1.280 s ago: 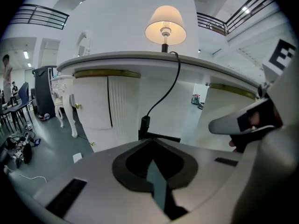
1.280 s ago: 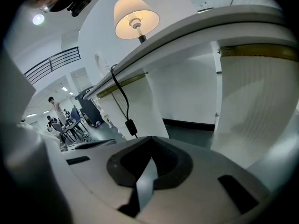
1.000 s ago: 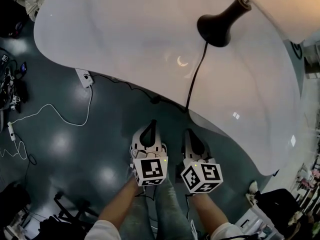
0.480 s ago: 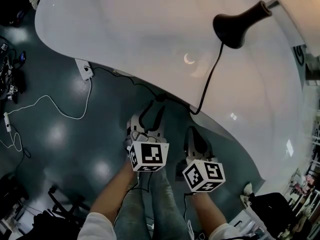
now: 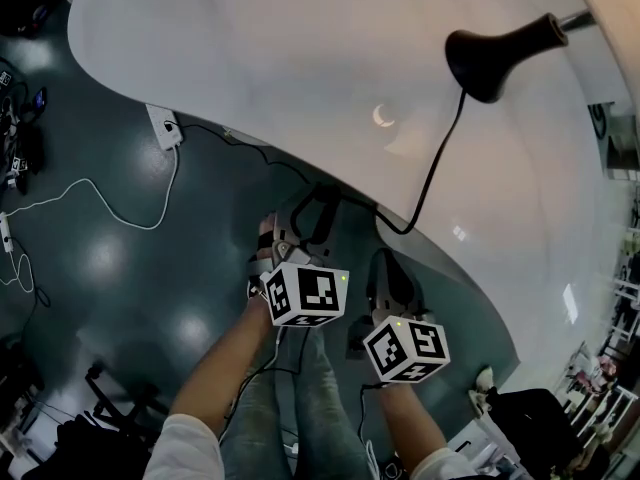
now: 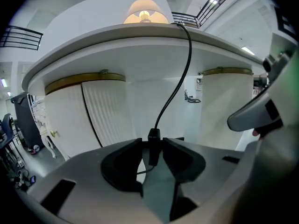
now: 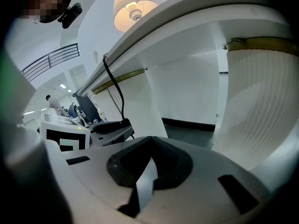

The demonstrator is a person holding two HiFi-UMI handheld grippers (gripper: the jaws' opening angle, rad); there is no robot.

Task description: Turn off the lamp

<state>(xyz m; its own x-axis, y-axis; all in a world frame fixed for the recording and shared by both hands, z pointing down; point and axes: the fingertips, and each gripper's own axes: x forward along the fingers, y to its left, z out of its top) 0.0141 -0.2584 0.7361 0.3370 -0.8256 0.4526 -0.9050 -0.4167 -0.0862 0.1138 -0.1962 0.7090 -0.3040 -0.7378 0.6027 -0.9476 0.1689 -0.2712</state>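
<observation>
one cord switch between just-opening fingers of left gripper, right gripper fingers pressed together, lamp lit

Lamp far right on the table, cord over the near edge, switch below, floor cables left

White curved table, dark glossy floor, white cable trailing on it, white power block
</observation>
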